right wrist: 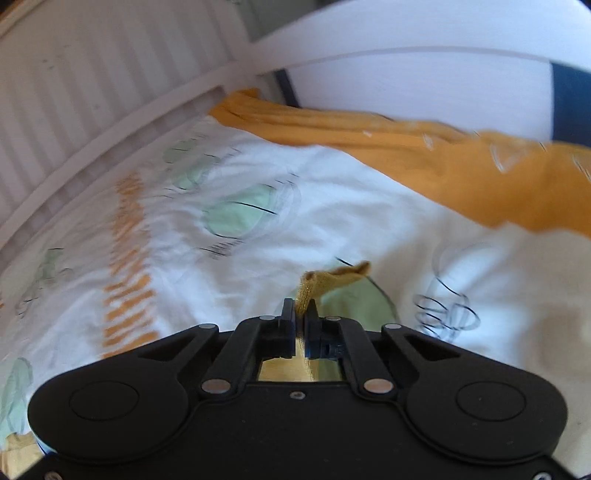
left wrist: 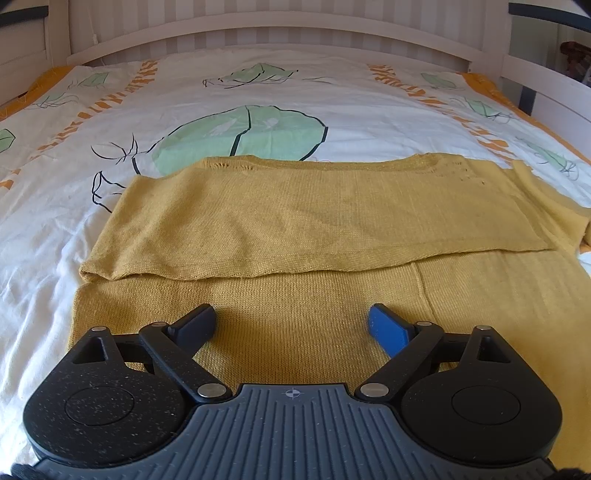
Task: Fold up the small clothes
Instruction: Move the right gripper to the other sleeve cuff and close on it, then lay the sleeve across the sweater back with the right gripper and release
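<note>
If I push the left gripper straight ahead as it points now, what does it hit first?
Most likely the mustard knit top: the open left gripper hovers over its near layer, and the folded-over edge lies just ahead. Height above the cloth is unclear.

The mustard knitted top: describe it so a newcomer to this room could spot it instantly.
Find the white bed frame, then the leaf-printed sheet spread over the bed. The mustard knitted top lies flat there, partly folded over itself, just ahead of the open left gripper. Unlike the smooth, brighter orange cloth at the bed's edge, it is dull and ribbed.
</note>
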Tool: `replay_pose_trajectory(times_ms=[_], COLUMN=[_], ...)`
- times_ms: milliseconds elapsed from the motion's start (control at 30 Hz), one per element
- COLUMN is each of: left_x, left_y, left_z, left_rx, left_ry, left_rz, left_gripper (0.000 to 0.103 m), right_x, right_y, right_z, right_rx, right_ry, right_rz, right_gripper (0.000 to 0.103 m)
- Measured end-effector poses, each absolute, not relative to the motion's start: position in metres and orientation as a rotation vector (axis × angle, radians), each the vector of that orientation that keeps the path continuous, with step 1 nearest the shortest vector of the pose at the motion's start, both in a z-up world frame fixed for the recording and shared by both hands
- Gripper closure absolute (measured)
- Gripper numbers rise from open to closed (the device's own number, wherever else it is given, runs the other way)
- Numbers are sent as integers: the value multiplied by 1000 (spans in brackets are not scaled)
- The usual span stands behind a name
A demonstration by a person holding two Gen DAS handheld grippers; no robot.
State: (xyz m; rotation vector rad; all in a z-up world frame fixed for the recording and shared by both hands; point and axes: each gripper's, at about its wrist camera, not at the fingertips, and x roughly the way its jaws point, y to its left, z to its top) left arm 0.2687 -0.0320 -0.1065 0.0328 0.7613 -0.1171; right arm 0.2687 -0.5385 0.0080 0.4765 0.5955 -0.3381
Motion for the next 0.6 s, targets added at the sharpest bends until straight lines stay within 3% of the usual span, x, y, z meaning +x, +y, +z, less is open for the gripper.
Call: replay_pose_trajectory(times_ms=[333, 600], left_x=[275, 268], left_y=[-16, 29], left_z=[-95, -83], left_rx=[-22, -145], left_ry=[824, 845], left_rz=[-200, -192], left_gripper=[13, 14], right_x=[287, 299], right_y=[-405, -272], right_z=[84, 70], right_rx=[340, 342], right_ry=[533, 571], right_rz=[-1, 297], right_gripper=[92, 92])
